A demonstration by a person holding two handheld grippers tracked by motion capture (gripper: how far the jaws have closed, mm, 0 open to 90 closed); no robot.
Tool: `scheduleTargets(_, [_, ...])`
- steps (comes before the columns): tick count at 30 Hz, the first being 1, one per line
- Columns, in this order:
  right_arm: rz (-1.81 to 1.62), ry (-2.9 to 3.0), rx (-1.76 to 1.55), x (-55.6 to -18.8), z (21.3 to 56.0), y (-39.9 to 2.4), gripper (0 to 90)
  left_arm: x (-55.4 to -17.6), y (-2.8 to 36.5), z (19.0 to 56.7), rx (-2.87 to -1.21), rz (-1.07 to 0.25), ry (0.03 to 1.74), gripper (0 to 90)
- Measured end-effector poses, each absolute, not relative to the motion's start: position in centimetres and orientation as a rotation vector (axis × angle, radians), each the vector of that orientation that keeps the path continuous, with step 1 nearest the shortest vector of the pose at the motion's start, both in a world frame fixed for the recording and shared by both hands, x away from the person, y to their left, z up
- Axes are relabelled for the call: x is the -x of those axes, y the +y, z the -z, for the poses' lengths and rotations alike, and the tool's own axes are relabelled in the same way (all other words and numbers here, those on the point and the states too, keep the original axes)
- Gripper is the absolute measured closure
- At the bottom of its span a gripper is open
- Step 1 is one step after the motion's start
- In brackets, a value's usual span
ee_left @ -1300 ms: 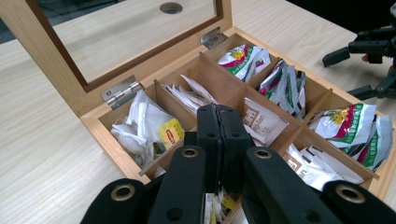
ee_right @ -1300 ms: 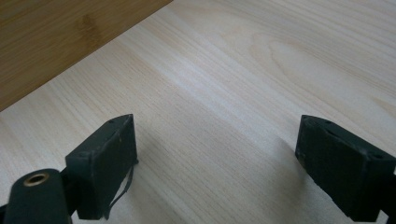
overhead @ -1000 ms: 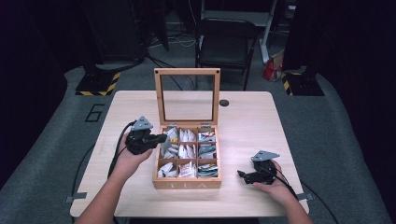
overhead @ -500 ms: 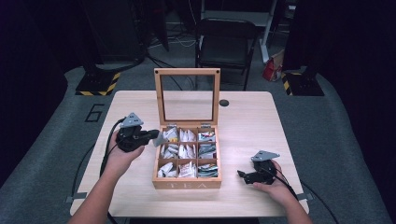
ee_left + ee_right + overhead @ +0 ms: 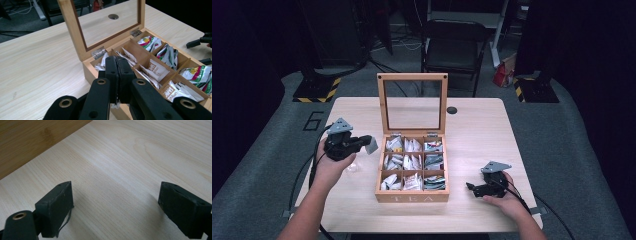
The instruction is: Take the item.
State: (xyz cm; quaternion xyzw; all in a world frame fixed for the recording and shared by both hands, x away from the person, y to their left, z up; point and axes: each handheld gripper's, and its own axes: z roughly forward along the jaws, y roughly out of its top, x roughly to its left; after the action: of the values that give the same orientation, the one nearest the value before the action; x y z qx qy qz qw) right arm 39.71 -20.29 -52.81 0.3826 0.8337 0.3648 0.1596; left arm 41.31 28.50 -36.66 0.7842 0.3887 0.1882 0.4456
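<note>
The table (image 5: 472,120) carries a wooden tea box (image 5: 412,195) at its centre, its glass-paned lid (image 5: 412,102) standing upright on the far hinges. Nine compartments hold tea sachets (image 5: 155,71) in mixed white and coloured wrappers.

The left gripper (image 5: 369,145) is held above the table just left of the box, jaws pressed together on a thin grey packet (image 5: 371,145) that projects past the tips toward the box. In the left gripper view only a sliver of it shows at the seam between the pads. A small pale item (image 5: 352,167) lies on the table beneath that hand (identity cannot be determined).

The right gripper (image 5: 472,189) rests low on the table right of the box, jaws spread wide with bare wood between them.

Risk assessment: the hold on the packet appears to be at one edge only. A flat, slick wrapper gripped that narrowly could pivot or slip free in transit, landing short of its destination.
</note>
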Motion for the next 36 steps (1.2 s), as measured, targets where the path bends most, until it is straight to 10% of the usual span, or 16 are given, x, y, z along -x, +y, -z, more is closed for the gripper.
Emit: scheduleTargets(36, [-1.043,2.383,-1.086,-39.7,52.8,-20.3,11.9,-40.8,34.5,36.1,-1.844,-0.554,1.112,88.8])
